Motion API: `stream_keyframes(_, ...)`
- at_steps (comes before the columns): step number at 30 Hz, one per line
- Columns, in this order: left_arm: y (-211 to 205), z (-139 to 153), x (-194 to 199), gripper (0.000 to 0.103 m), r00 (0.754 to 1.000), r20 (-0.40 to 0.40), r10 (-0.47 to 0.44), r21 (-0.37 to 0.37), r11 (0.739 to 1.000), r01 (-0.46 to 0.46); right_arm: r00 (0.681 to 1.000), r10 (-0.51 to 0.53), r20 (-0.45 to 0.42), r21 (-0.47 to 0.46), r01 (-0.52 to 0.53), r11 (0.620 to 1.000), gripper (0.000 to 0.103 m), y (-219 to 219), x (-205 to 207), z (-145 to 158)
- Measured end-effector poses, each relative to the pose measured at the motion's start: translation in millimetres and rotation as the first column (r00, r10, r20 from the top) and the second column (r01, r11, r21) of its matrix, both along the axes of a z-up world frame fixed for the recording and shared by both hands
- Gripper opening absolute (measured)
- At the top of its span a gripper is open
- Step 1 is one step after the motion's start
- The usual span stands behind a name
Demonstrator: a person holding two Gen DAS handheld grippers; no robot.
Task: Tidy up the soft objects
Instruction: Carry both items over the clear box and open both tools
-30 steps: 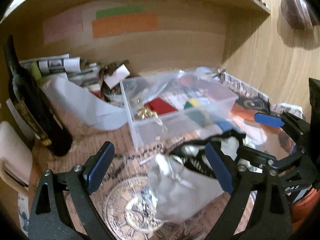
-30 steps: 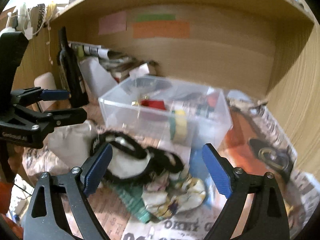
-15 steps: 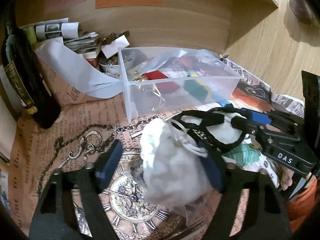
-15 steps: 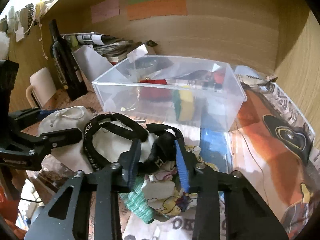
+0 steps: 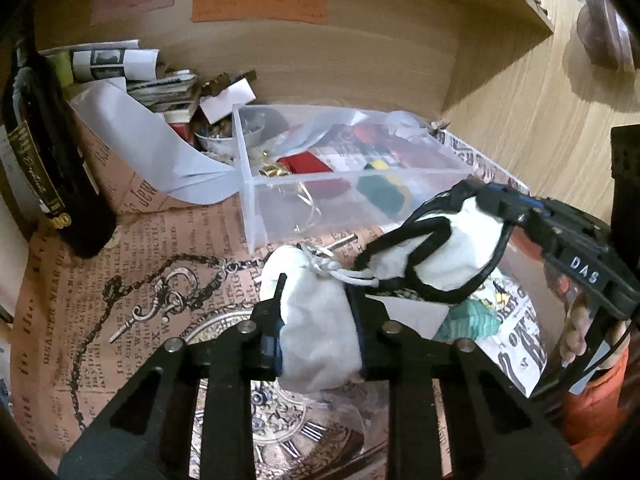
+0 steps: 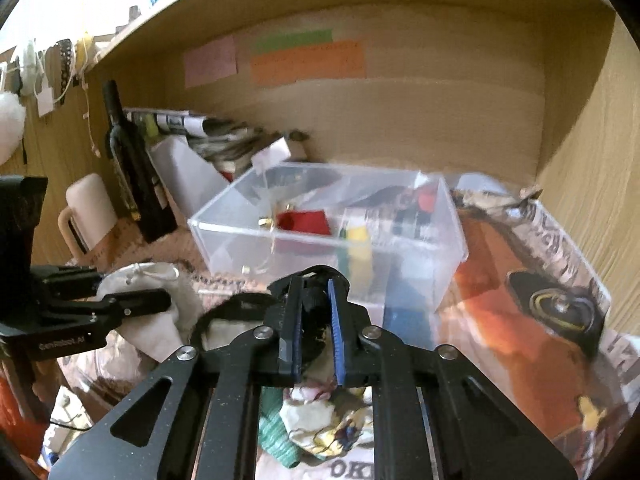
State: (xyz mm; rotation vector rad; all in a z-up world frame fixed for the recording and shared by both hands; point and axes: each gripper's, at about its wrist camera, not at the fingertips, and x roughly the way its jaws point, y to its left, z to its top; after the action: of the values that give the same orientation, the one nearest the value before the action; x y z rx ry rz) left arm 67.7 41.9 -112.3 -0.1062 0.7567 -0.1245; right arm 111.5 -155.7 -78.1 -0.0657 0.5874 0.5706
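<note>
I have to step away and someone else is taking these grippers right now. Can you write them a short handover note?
Left gripper: shut on the white drawstring pouch.
Right gripper: shut on the black-edged white cloth, lifted off the table.
Clear box sits behind, already holding a few small items.
A green knit piece and a printed cloth lie on the table in front.
Done: both items gripped.
Left: place them, probably in the box, then gather the other two.

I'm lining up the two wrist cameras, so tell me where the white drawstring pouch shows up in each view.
Left wrist view: the white drawstring pouch is low in the centre, clamped in the left claw.
Right wrist view: the pouch is at the left edge, mid-height, partly hidden by the left claw.
Shared landmark: the clear plastic box, behind the pouch in both.
</note>
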Motion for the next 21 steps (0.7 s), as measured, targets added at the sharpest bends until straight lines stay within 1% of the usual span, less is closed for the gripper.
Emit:
stream_keyframes(11,4.1,39.6,2.5,0.023,0.993,0.117,-0.004,0.001,1.000,0.004,0.992,-0.027,0.122,0.020,0.025,0.999,0.010,-10.0,2.9,39.6)
stream_keyframes(18,6.7,66.2,15.3,0.023,0.981,0.191,0.010,0.011,1.000,-0.012,0.980,-0.051,0.194,0.045,0.043,0.998,0.010,-14.2,7.7,61.5)
stream_keyframes(21,7.0,76.4,23.5,0.023,0.975,0.223,0.020,0.027,0.999,-0.027,0.975,-0.064,0.215,0.054,0.053,0.997,0.010,-14.4,15.3,68.7)
